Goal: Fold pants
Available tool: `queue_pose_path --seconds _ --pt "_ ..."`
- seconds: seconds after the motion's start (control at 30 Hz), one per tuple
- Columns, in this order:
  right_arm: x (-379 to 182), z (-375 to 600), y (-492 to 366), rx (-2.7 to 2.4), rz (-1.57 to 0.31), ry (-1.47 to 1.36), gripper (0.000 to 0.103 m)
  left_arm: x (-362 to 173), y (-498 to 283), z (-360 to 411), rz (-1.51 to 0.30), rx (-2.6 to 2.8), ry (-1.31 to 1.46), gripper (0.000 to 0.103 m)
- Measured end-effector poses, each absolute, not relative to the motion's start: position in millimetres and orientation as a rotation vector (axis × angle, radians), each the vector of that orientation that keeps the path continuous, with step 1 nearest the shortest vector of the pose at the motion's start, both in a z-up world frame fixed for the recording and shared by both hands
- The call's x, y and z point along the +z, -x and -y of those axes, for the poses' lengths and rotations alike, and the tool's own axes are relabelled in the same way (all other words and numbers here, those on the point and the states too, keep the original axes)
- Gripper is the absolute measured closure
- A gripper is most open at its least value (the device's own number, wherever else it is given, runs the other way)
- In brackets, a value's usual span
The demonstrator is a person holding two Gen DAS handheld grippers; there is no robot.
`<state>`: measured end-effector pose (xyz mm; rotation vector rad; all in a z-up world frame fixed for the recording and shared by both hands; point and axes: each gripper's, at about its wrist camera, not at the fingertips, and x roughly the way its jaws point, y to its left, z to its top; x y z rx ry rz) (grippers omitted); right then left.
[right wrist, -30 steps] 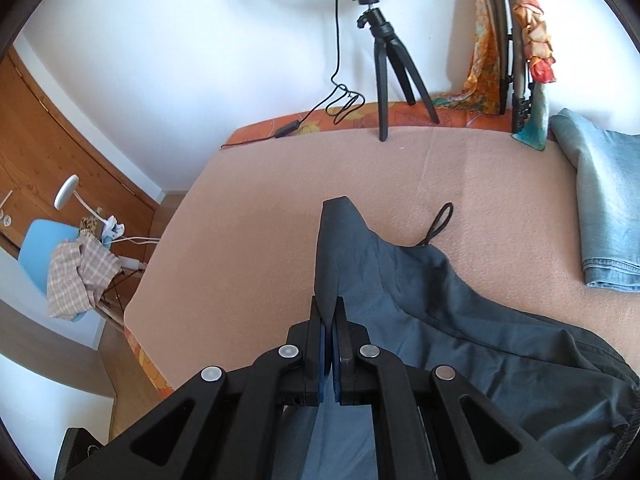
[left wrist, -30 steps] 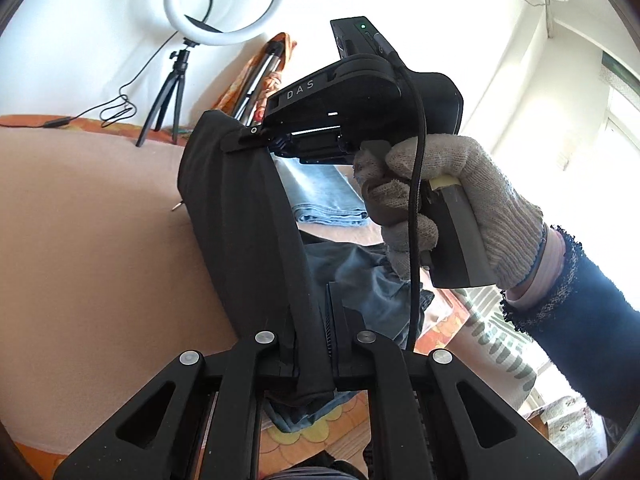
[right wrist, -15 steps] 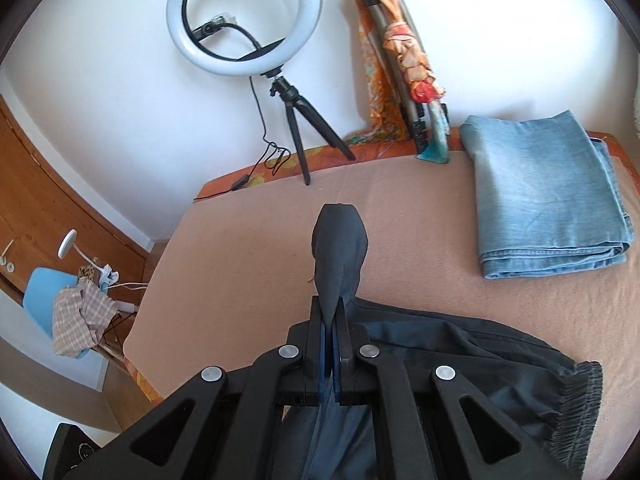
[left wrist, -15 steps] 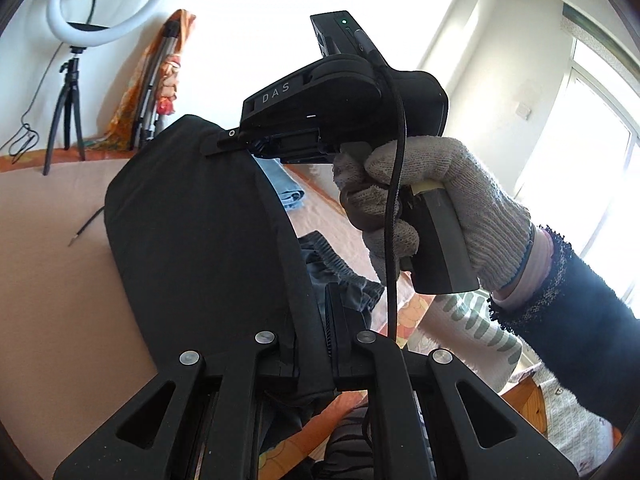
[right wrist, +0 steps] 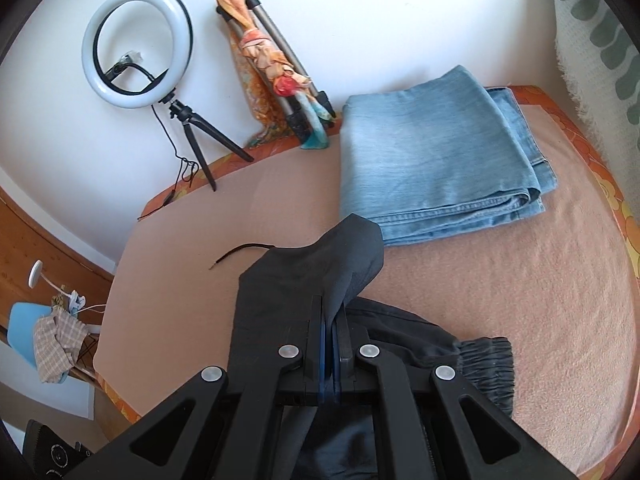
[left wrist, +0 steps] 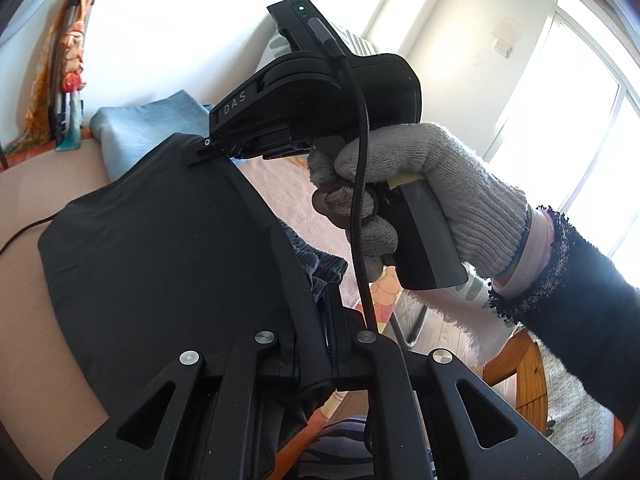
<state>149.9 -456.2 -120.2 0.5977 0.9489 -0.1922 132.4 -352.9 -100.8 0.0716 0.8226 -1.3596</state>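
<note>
Left gripper point(left wrist: 326, 320) and right gripper point(right wrist: 331, 332) both clamped tight on smooth dark pants point(right wrist: 312, 268); ribbed elastic cuff point(right wrist: 486, 364) on peach blanket point(right wrist: 520, 280).

Pants point(right wrist: 304, 280) on bed point(right wrist: 500, 280), before jeans point(right wrist: 432, 152)

Daylight from the window point(left wrist: 580, 92) blows out that side; both views sharp, edges bent by fisheye.

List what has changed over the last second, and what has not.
Both grippers carried the lifted edge of the black pants across the bed toward the folded jeans, so the fabric now drapes over the cuffed leg end. Unchanged: the left gripper and right gripper stay shut on the fabric; jeans and ring light kept their places.
</note>
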Motion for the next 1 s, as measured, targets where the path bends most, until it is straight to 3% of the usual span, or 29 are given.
queue_pose_path --seconds 0.87,0.9,1.0 --pt "-169 524 -123 -0.264 -1.021 -0.581 0.103 -143 -141 439 -0.945 -1.423 -0.072 0.095" --pt "-173 525 -123 -0.265 -1.029 -0.577 0.103 -145 -141 440 -0.964 -1.424 -0.073 0.094" --pt "-187 527 -123 -0.271 -1.047 -0.587 0.103 -148 -140 446 -1.011 -1.429 -0.107 0.077"
